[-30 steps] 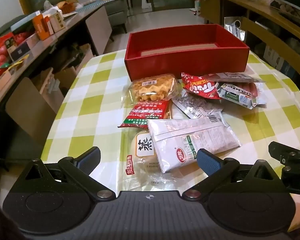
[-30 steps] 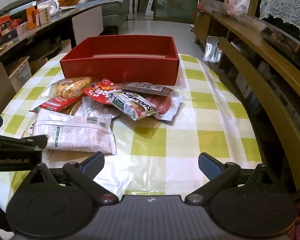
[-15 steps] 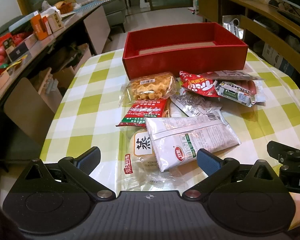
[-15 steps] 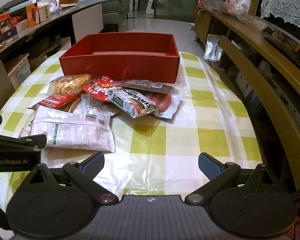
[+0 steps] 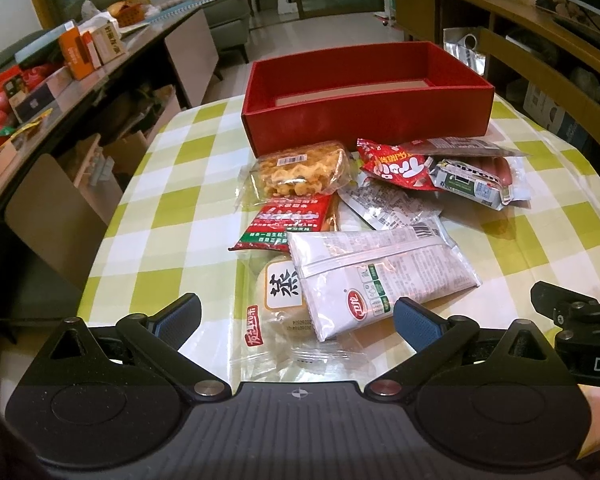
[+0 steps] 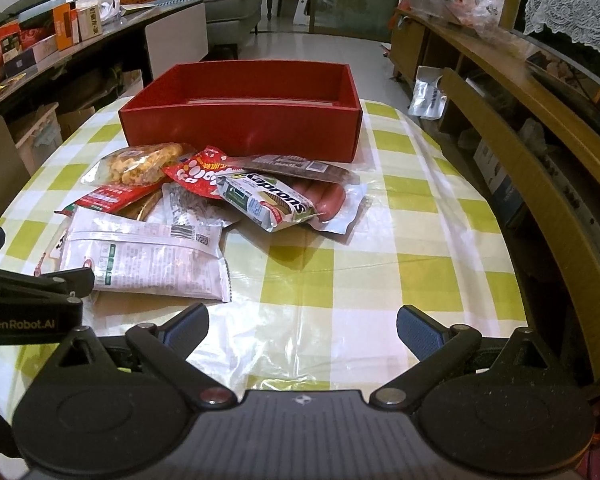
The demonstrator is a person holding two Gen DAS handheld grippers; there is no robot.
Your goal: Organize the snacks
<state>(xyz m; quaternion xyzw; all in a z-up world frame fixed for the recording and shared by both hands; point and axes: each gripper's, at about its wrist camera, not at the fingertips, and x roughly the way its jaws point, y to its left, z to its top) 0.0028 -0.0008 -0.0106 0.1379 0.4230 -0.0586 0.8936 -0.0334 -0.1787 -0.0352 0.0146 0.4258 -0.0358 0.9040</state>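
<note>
An empty red box [image 5: 368, 120] [image 6: 240, 124] stands at the far side of the checked table. In front of it lies a heap of snack packets: a waffle bag [image 5: 300, 170], a red packet [image 5: 392, 166], a Kaprons wafer pack [image 6: 268, 200], sausages [image 6: 328, 200] and a large white pouch [image 5: 380, 276] [image 6: 148, 256] nearest me. My left gripper [image 5: 296, 316] is open just short of the white pouch and a clear cake packet [image 5: 276, 308]. My right gripper [image 6: 302, 330] is open over bare tablecloth, right of the heap.
A long counter [image 5: 80, 76] crowded with boxes runs along the left. Wooden shelving [image 6: 540, 128] stands close to the table's right edge. Each gripper's body shows at the other view's side edge. Bare tablecloth [image 6: 420, 240] lies right of the heap.
Both views have shifted slightly: the box and the heap now sit a little lower and closer in frame. Both grippers stay open and no snack has moved.
</note>
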